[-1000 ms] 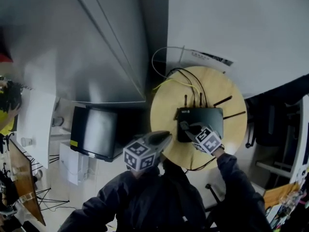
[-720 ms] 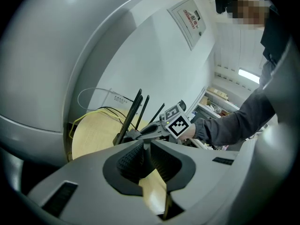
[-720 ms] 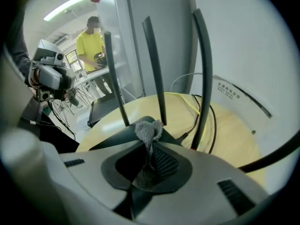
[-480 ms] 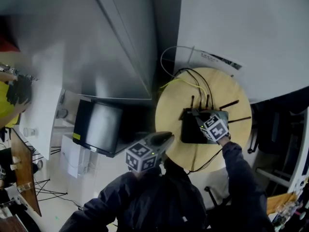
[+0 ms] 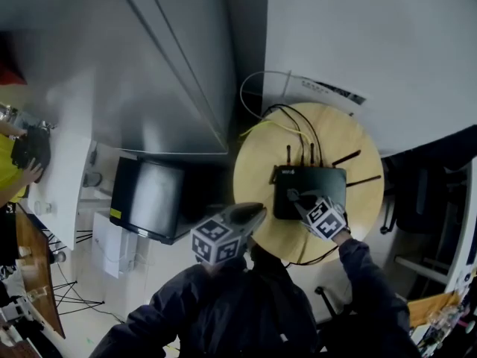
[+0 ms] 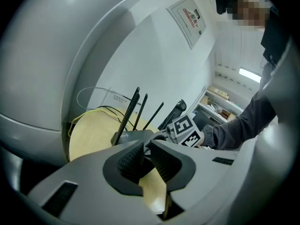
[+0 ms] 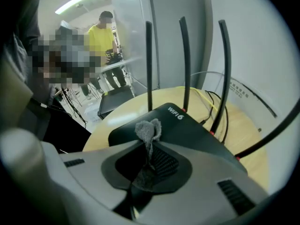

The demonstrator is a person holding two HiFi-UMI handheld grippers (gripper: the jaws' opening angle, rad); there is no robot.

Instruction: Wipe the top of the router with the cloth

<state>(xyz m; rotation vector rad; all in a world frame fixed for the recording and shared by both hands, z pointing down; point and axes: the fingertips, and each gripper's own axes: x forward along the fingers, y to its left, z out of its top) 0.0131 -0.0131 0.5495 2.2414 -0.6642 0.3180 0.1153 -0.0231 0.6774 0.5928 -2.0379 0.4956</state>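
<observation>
A black router (image 5: 309, 189) with several upright antennas stands on a round wooden table (image 5: 257, 162). My right gripper (image 5: 297, 198) rests on the router's top near its front, shut on a small grey cloth. In the right gripper view the cloth (image 7: 149, 128) sticks out of the gripper (image 7: 149, 150), its tuft lying against the router (image 7: 192, 130) by the "WIFI 6" print. My left gripper (image 5: 252, 213) hovers at the table's near left edge, away from the router. In the left gripper view it (image 6: 146, 153) is shut with nothing in it, and the router (image 6: 133, 136) lies beyond.
Black and yellow cables (image 5: 287, 121) trail off the table's far side toward a white wall. A dark monitor (image 5: 147, 200) sits on the floor to the left, below a grey partition. A person in yellow (image 7: 105, 36) stands at a bench far left.
My right gripper slid the cloth toward the router's far right side, then back to the near middle of its top. The left gripper stayed put.
</observation>
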